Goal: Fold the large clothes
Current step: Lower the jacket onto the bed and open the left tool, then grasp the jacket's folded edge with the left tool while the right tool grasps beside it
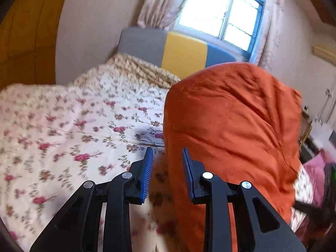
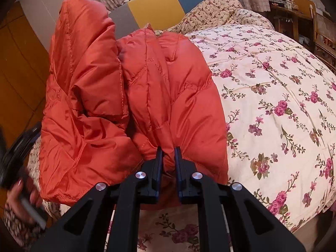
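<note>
My right gripper (image 2: 168, 154) is pinched tight on a bunched fold of the orange down jacket (image 2: 134, 96), which lies heaped on the floral bedspread (image 2: 273, 96). My left gripper (image 1: 167, 157) stands part open, nothing between its pads, beside the jacket's raised bulk.

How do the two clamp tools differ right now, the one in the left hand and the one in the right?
The right gripper is pinched shut on a fold of the orange puffer jacket; the left gripper stands open, gripping nothing. The right one is buried in the jacket; the left one has the jacket only behind it. Both have black arms and blue pads.
</note>
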`<action>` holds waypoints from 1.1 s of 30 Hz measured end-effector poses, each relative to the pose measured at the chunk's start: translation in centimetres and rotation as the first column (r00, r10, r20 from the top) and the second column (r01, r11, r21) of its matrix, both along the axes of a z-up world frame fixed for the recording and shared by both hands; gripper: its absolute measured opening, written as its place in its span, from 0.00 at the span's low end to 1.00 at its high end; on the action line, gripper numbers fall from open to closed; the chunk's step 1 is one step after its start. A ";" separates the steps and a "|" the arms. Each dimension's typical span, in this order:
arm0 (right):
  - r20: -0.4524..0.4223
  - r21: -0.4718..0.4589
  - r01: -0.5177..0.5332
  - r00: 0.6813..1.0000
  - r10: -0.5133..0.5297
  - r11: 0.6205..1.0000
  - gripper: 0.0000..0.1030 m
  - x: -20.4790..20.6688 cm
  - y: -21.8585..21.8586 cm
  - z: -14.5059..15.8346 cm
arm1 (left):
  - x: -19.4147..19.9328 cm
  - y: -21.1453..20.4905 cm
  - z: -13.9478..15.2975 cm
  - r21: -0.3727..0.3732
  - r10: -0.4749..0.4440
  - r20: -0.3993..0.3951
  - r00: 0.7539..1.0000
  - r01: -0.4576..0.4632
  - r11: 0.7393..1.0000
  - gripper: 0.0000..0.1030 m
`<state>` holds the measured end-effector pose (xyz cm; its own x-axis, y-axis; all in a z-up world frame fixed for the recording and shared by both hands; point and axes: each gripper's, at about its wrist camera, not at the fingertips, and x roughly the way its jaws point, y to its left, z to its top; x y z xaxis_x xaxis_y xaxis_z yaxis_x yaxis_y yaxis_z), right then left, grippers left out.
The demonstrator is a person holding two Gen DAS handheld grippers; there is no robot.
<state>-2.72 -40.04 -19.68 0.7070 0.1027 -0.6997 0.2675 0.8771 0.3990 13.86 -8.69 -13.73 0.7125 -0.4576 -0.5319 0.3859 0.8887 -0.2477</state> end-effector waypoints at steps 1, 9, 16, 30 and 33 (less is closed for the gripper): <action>0.003 -0.005 -0.001 1.000 0.001 1.000 0.11 -0.1 0.1 0.2 | 0.7 -0.8 -0.2 0.009 -0.021 -0.003 1.000 0.021 1.000 0.27; 0.115 -0.090 0.089 0.990 -0.078 0.992 0.17 -1.9 -1.6 4.0 | 1.0 -6.4 0.1 0.079 -0.062 0.072 0.995 0.056 0.995 0.22; 0.200 -0.177 0.079 0.979 -0.043 0.981 0.17 0.3 -1.5 8.6 | 1.3 -9.8 0.9 0.162 -0.039 0.043 0.998 0.032 0.986 0.18; 0.173 -0.263 0.052 0.985 -0.006 0.963 0.15 10.0 -2.0 11.5 | 2.8 -16.3 2.0 0.377 -0.087 -0.005 0.996 0.083 0.922 0.18; 0.146 -0.254 0.062 0.989 -0.025 0.965 0.15 11.3 -2.5 10.9 | 2.9 -17.4 2.2 0.416 -0.087 -0.010 0.996 0.083 0.906 0.18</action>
